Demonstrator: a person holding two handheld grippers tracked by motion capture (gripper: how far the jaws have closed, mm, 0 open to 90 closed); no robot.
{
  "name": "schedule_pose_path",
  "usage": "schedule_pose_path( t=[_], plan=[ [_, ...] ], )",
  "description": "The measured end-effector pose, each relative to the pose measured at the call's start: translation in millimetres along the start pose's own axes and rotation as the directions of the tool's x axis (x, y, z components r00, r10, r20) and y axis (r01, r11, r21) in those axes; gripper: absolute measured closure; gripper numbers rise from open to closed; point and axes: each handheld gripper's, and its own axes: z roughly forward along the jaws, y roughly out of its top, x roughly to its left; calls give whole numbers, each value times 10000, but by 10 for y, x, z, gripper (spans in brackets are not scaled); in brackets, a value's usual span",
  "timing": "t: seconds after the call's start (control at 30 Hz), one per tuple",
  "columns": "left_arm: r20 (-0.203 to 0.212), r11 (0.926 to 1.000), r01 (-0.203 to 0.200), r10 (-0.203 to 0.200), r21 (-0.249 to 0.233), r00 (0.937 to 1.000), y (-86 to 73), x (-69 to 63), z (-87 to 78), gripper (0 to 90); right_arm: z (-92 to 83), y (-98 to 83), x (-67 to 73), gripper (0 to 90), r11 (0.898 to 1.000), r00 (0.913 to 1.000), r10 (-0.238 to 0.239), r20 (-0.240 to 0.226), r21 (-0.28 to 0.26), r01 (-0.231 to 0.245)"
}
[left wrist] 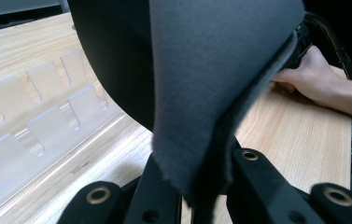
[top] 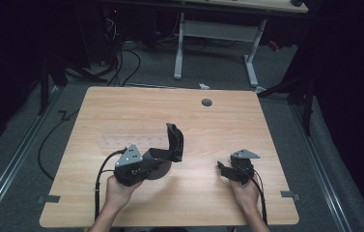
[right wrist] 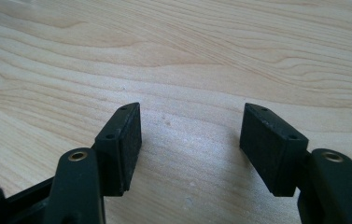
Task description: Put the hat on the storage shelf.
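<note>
High view: left gripper [top: 162,157] clamping black cap [top: 174,141].

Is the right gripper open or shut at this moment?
Open. In its own view the right gripper shows a wide gap between its pads, with bare wooden table and nothing between them.

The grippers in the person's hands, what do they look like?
Both are black. The left gripper and the right gripper each carry a grey three-cornered plate with small holes on top, and a black cable trails back from each. The right one's fingers end in flat black rectangular pads, with brass-coloured rings at the joints. The forearms are bare, no sleeves.
</note>
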Motion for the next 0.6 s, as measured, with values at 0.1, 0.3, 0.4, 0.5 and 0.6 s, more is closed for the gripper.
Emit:
schedule_pose_path(
  t=[0.1,0.3,0.4,0.5,0.6],
  plan=[
    [-13,9998,123,-123,-133,9999,31,22,-12,857,0,0,0,388,10000,10000,-14,-3,5,14],
    [-93,9988,211,-215,-452,9997,86,41,-58,857,-1,-2,2,373,10000,10000,-57,-26,18,57],
    [-167,9984,188,-197,-527,9997,111,55,-71,857,-2,-3,3,367,10000,10000,-66,-35,23,66],
    [-258,9977,222,-239,-637,9994,135,73,-79,857,-2,-3,4,366,10000,10000,-69,-35,25,69],
    [-304,9962,318,-344,-809,9989,170,96,-109,856,-1,-3,3,363,9999,9999,-101,-53,17,101]
  ],
)
